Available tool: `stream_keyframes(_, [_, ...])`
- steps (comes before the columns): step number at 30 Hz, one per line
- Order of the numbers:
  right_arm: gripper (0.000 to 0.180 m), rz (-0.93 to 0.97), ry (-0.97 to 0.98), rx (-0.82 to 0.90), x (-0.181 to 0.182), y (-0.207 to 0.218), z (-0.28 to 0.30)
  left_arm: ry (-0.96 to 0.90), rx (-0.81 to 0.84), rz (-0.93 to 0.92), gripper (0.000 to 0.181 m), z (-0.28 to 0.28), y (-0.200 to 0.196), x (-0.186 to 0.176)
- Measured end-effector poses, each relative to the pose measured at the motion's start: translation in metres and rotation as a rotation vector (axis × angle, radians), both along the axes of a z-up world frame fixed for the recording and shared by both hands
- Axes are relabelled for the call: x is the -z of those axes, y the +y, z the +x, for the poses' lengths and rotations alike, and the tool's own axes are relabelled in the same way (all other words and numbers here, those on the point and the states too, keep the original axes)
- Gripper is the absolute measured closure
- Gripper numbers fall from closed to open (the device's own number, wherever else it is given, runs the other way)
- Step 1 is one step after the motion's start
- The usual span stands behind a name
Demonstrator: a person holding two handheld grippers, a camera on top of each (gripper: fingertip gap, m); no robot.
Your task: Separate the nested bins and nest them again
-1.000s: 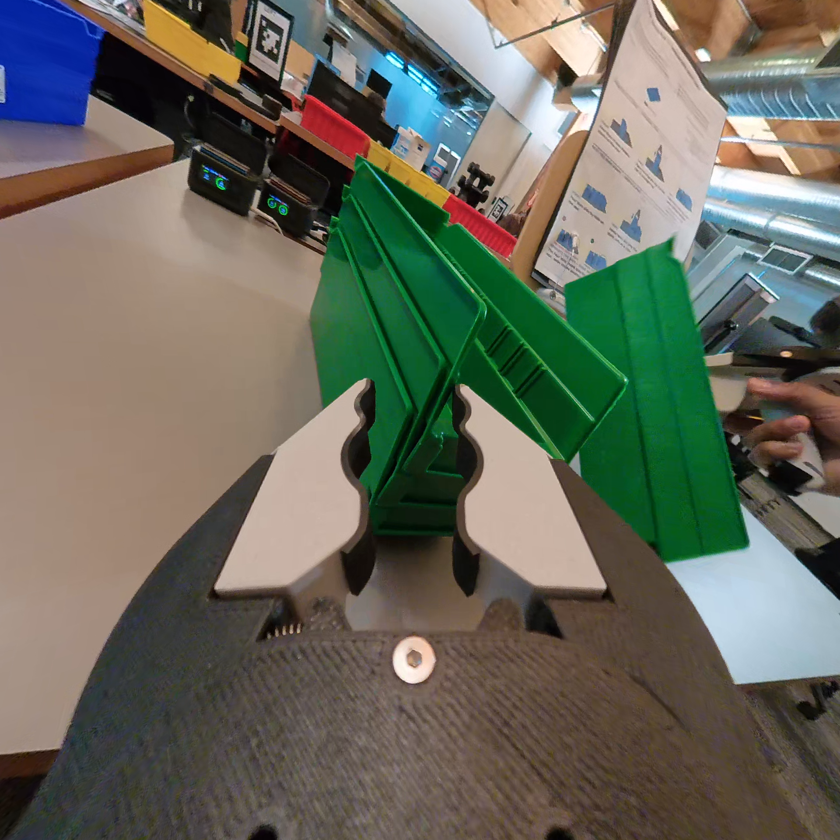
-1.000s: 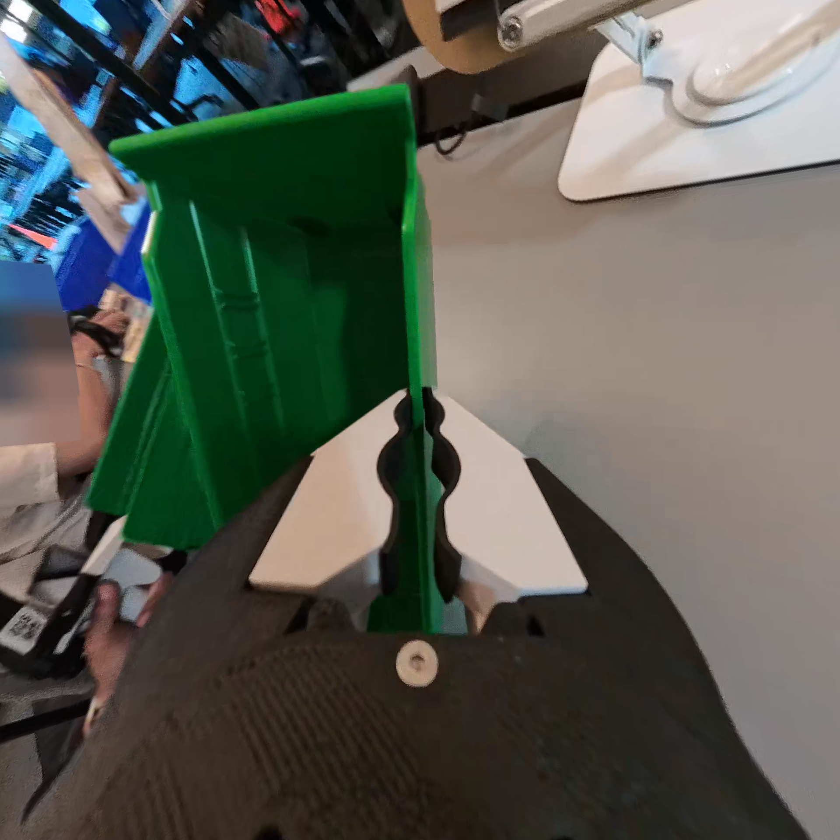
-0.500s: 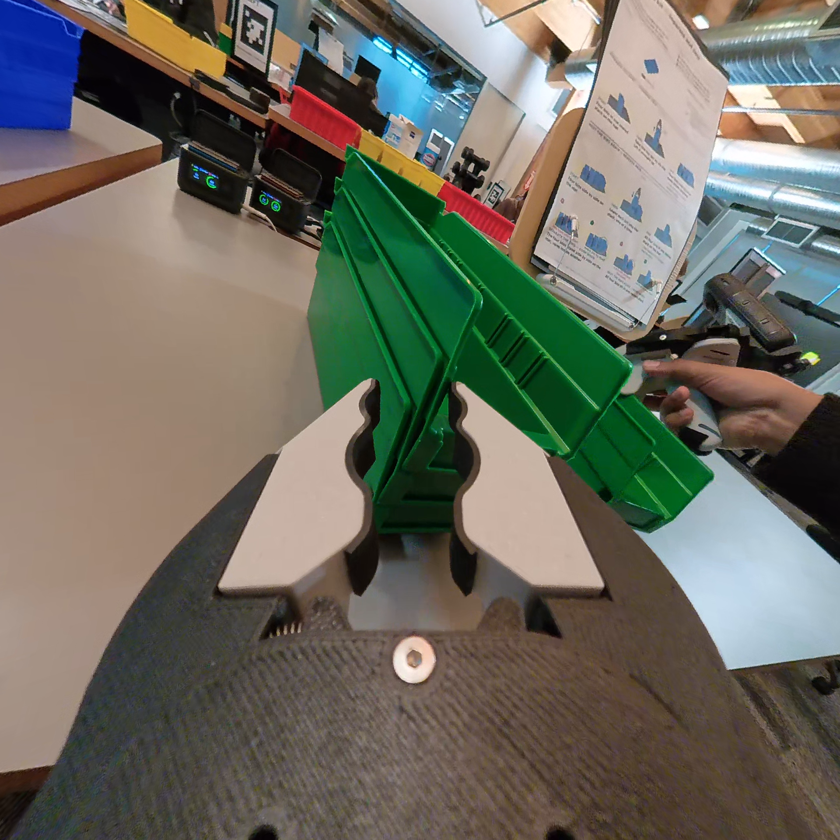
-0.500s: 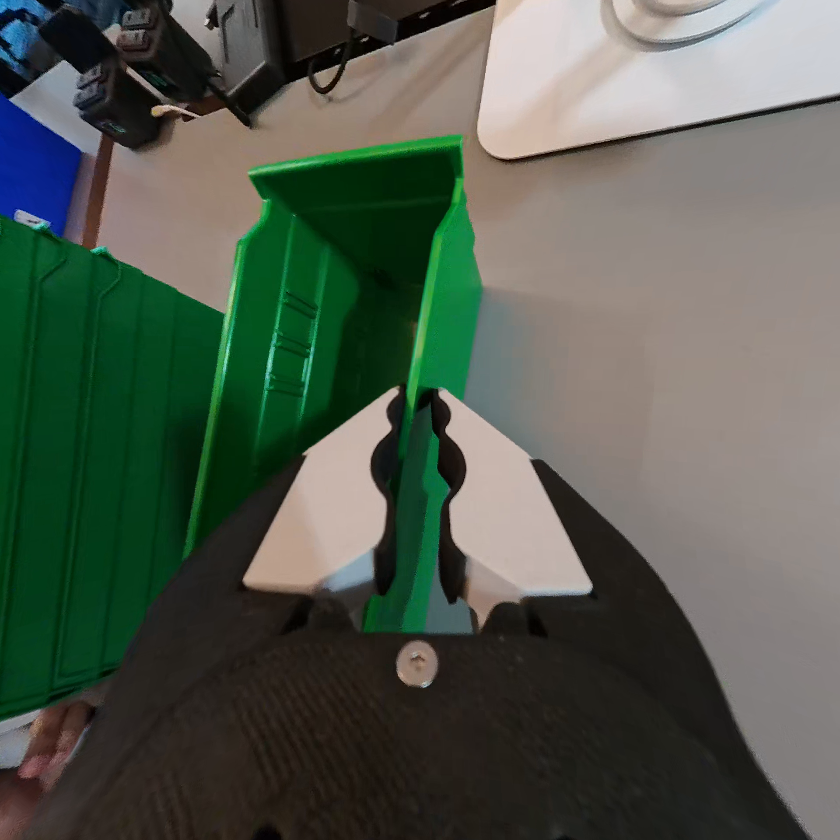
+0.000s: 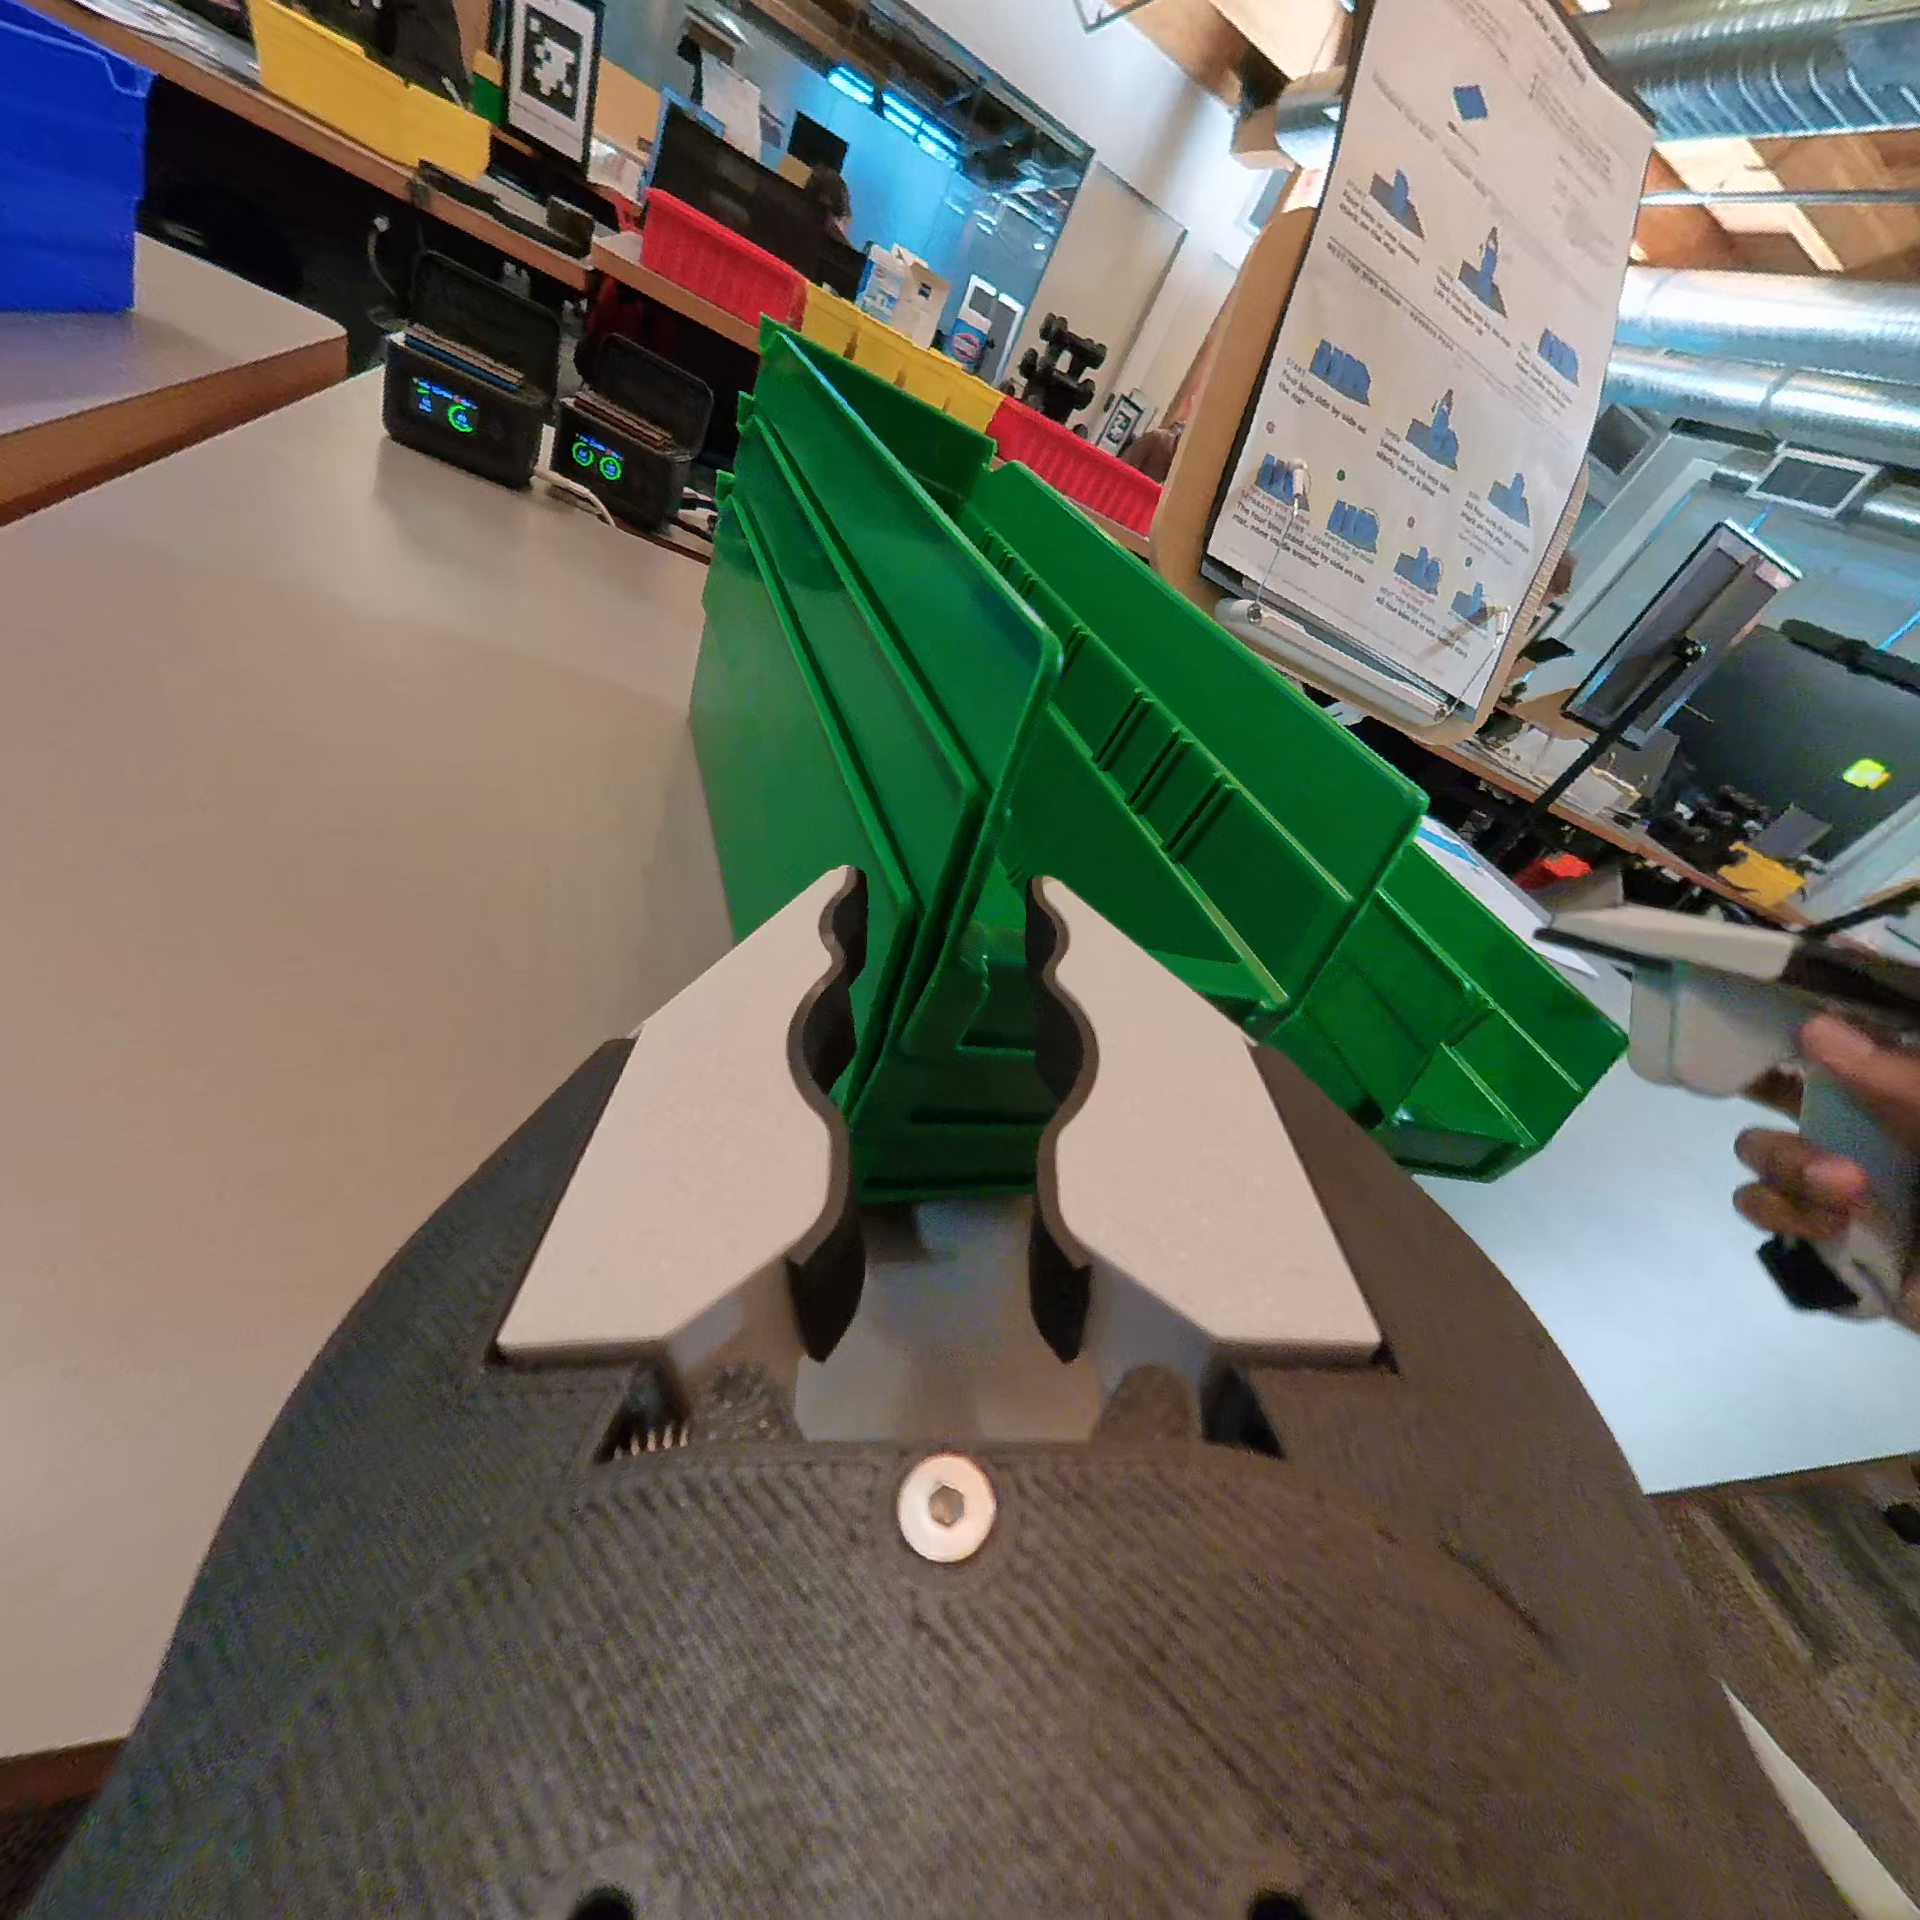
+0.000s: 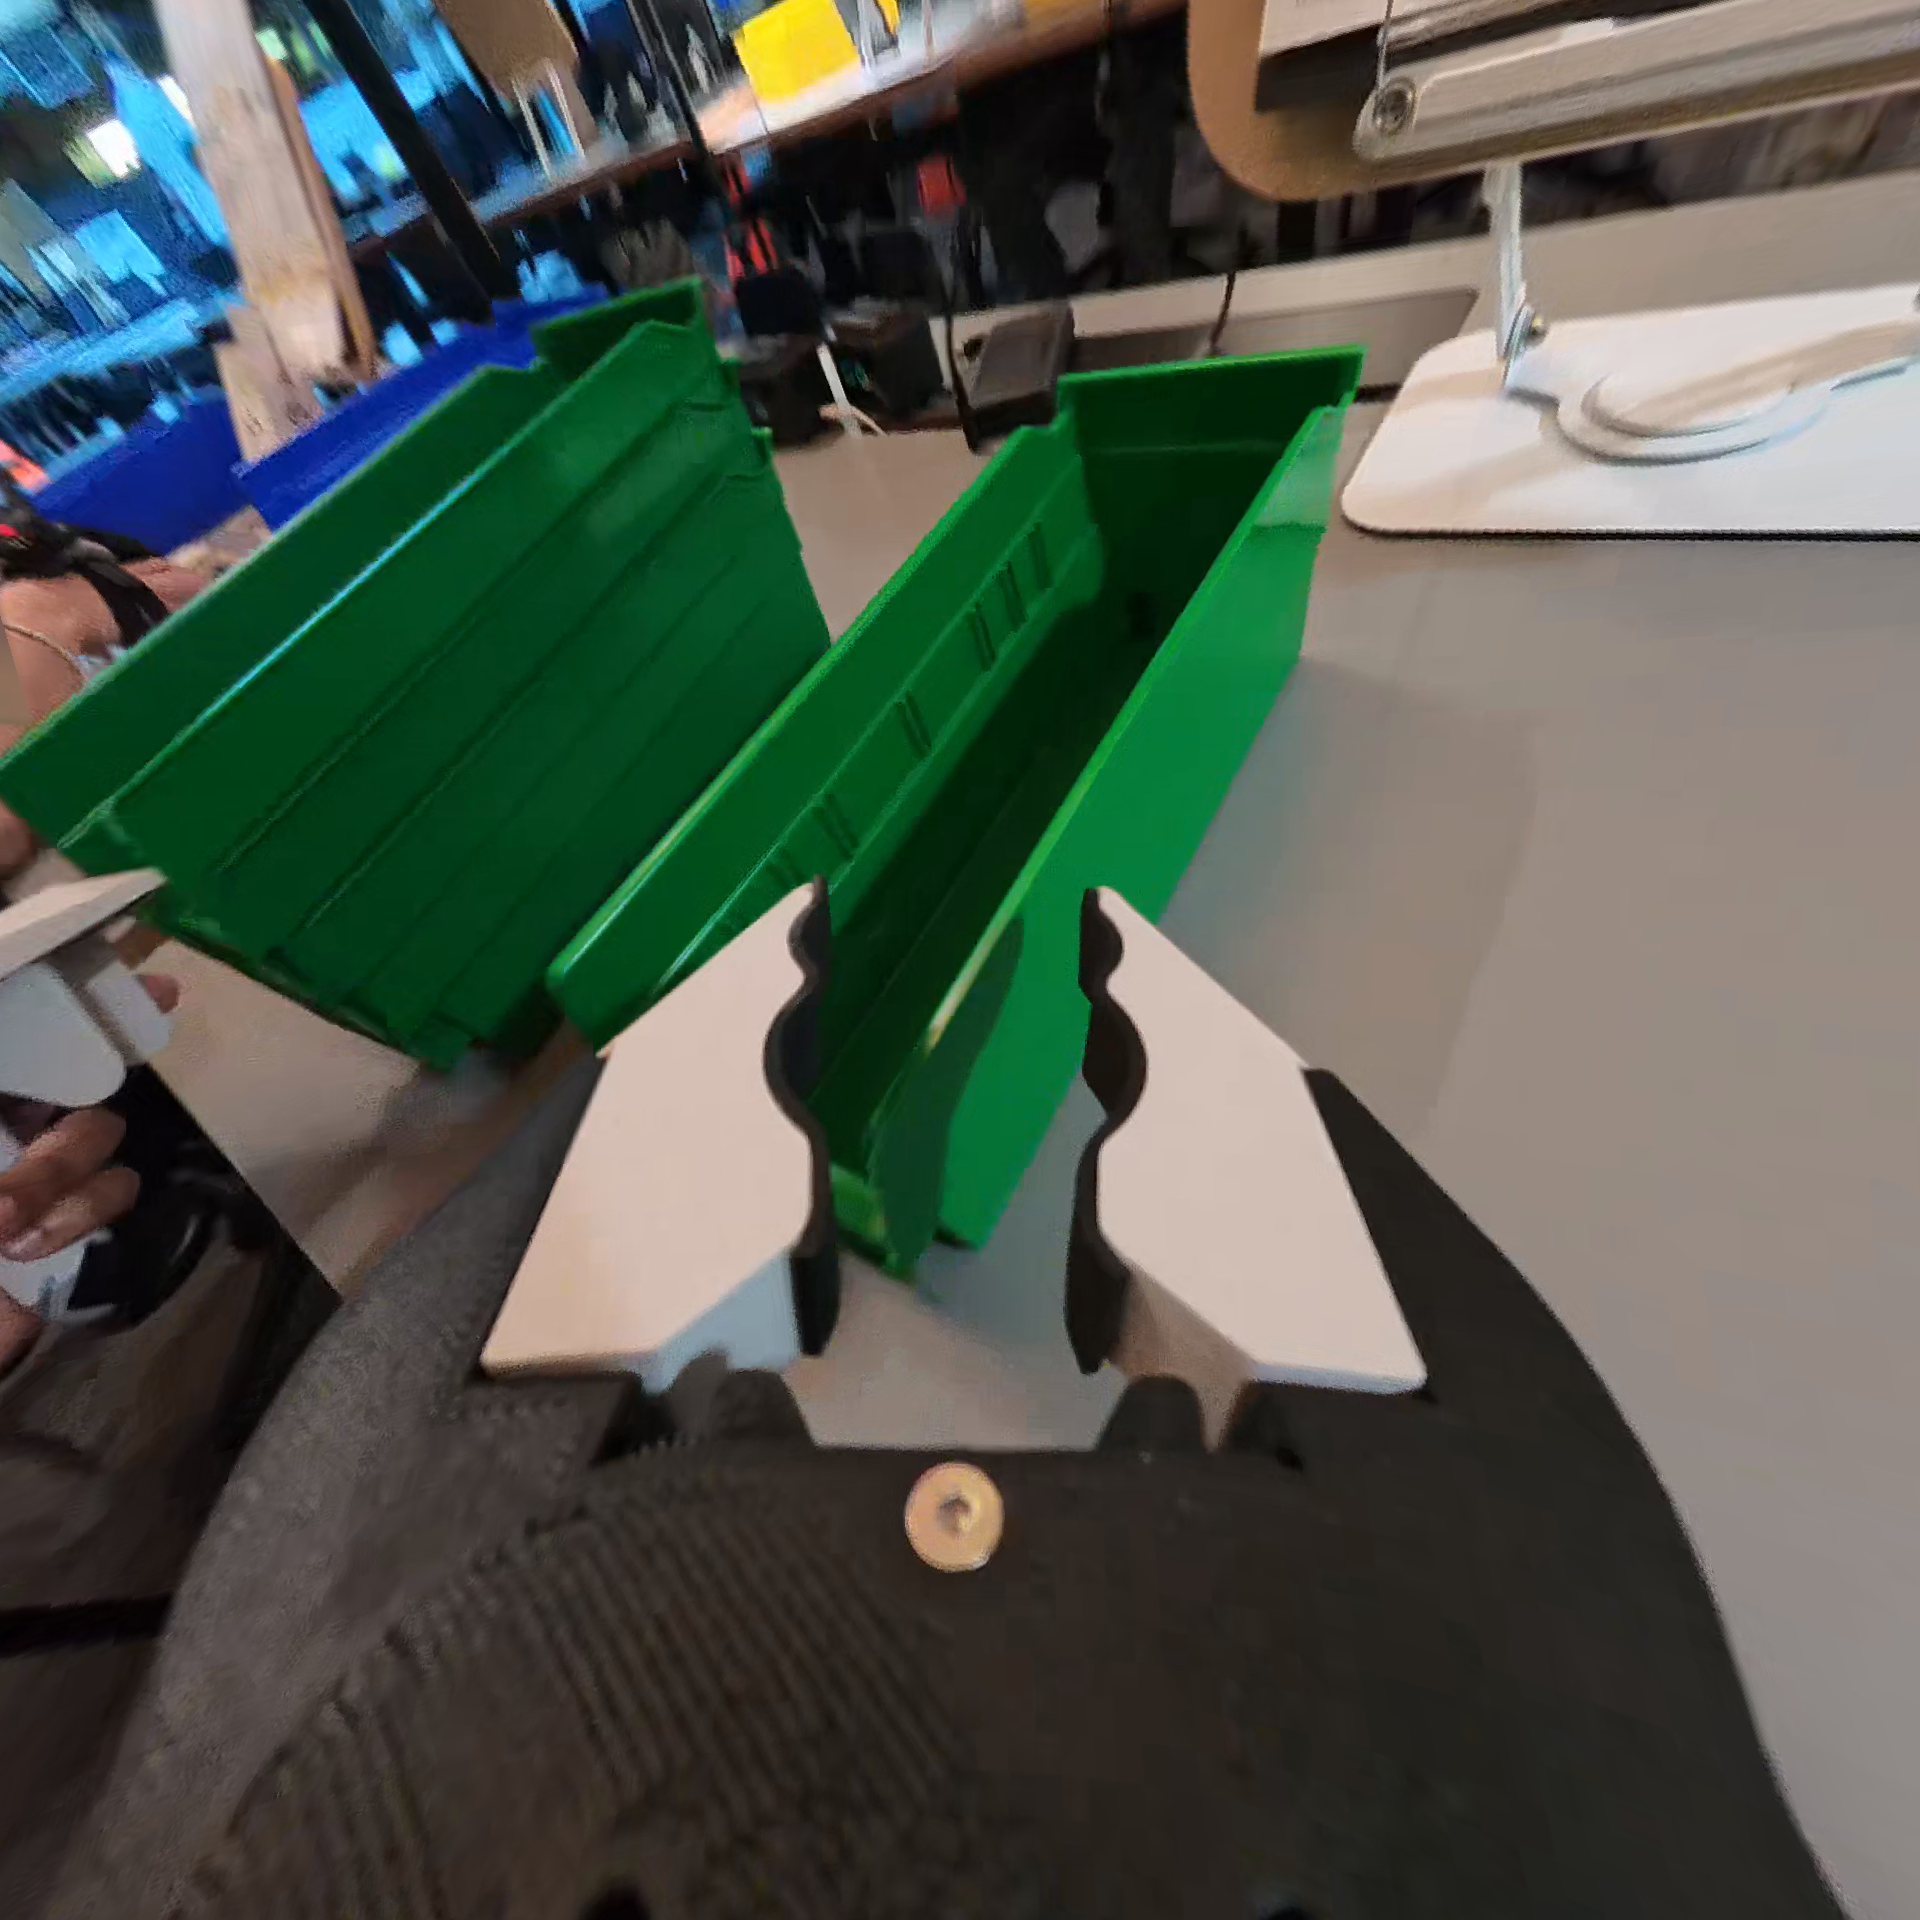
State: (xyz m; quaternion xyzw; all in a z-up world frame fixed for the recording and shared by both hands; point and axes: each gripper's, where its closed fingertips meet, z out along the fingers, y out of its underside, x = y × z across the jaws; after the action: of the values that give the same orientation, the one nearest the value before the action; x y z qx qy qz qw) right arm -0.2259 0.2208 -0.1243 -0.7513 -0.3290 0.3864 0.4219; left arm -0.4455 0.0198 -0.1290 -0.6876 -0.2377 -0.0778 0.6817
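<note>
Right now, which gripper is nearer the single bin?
Right. The right gripper is open with the single bin wall's near end between its fingers. The left gripper is off to the side, clamped on the tilted nested stack.

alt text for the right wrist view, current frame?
The right gripper is open around the near end wall of a single green bin sitting upright on a grey table. To its left, a tilted stack of nested green bins is held by the left gripper.
</note>
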Motion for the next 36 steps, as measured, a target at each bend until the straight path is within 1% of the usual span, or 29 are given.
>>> stream_keyframes(1, [0.133, 0.022, 0.046, 0.009, 0.003, -0.008, 0.005, 0.004, 0.006, 0.001, 0.150, 0.002, 0.000, -0.001])
stream_keyframes(3, [0.145, 0.082, 0.183, 0.038, 0.001, -0.020, 0.016, 0.007, -0.019, 0.001, 0.147, 0.000, -0.003, -0.002])
stream_keyframes(4, [0.146, 0.103, 0.230, 0.043, -0.002, -0.023, 0.019, 0.010, -0.043, 0.008, 0.147, -0.003, -0.006, -0.005])
stream_keyframes(6, [0.144, 0.100, 0.241, 0.053, -0.003, -0.022, 0.020, 0.023, -0.078, 0.043, 0.146, -0.008, -0.010, -0.012])
stream_keyframes(8, [0.140, 0.109, 0.189, 0.007, 0.003, -0.024, 0.012, 0.043, -0.090, 0.064, 0.144, -0.011, -0.013, -0.017])
stream_keyframes(10, [0.136, 0.146, 0.080, -0.005, 0.022, -0.021, 0.007, 0.041, -0.080, 0.086, 0.141, -0.012, -0.011, -0.019])
stream_keyframes(11, [0.137, 0.149, 0.034, -0.003, 0.032, -0.019, 0.005, 0.032, -0.071, 0.103, 0.140, -0.012, -0.010, -0.021])
stream_keyframes(12, [0.142, 0.133, 0.011, -0.003, 0.040, -0.017, 0.004, 0.022, -0.060, 0.113, 0.138, -0.011, -0.008, -0.022])
stream_keyframes(14, [0.152, 0.074, 0.036, -0.023, 0.046, -0.019, -0.001, 0.002, -0.046, 0.104, 0.131, -0.013, -0.007, -0.019])
stream_keyframes(15, [0.153, 0.065, 0.042, -0.016, 0.046, -0.017, -0.001, -0.005, -0.040, 0.100, 0.126, -0.014, -0.008, -0.018])
stream_keyframes(19, [0.159, 0.102, 0.017, 0.006, 0.045, -0.014, 0.003, -0.046, -0.071, 0.133, 0.117, -0.024, -0.007, -0.022])
stream_keyframes(21, [0.161, 0.109, 0.014, 0.017, 0.045, -0.017, 0.004, -0.053, -0.058, 0.111, 0.112, -0.024, 0.001, -0.020])
stream_keyframes(23, [0.161, 0.108, 0.015, 0.016, 0.045, -0.022, 0.003, -0.024, -0.057, 0.071, 0.111, -0.025, 0.010, -0.016])
stream_keyframes(25, [0.163, 0.107, 0.018, 0.030, 0.045, -0.024, 0.004, 0.014, -0.056, 0.059, 0.113, -0.027, 0.017, -0.017])
stream_keyframes(28, [0.161, 0.093, 0.030, 0.028, 0.045, -0.028, 0.002, 0.071, -0.053, 0.036, 0.125, -0.028, 0.022, -0.016])
stream_keyframes(29, [0.160, 0.095, 0.030, 0.014, 0.045, -0.030, 0.000, 0.099, -0.045, 0.034, 0.132, -0.026, 0.023, -0.017])
stream_keyframes(31, [0.159, 0.109, 0.024, -0.018, 0.044, -0.034, -0.005, 0.175, -0.066, 0.035, 0.159, -0.025, 0.021, -0.021])
stream_keyframes(32, [0.159, 0.121, 0.019, -0.028, 0.044, -0.036, -0.007, 0.215, -0.096, 0.022, 0.167, -0.026, 0.021, -0.022])
stream_keyframes(33, [0.158, 0.134, 0.013, -0.040, 0.044, -0.038, -0.010, 0.248, -0.112, 0.004, 0.169, -0.027, 0.020, -0.022])
stream_keyframes(36, [0.157, 0.172, -0.006, -0.083, 0.044, -0.044, -0.016, 0.262, -0.104, -0.008, 0.170, -0.027, 0.020, -0.021])
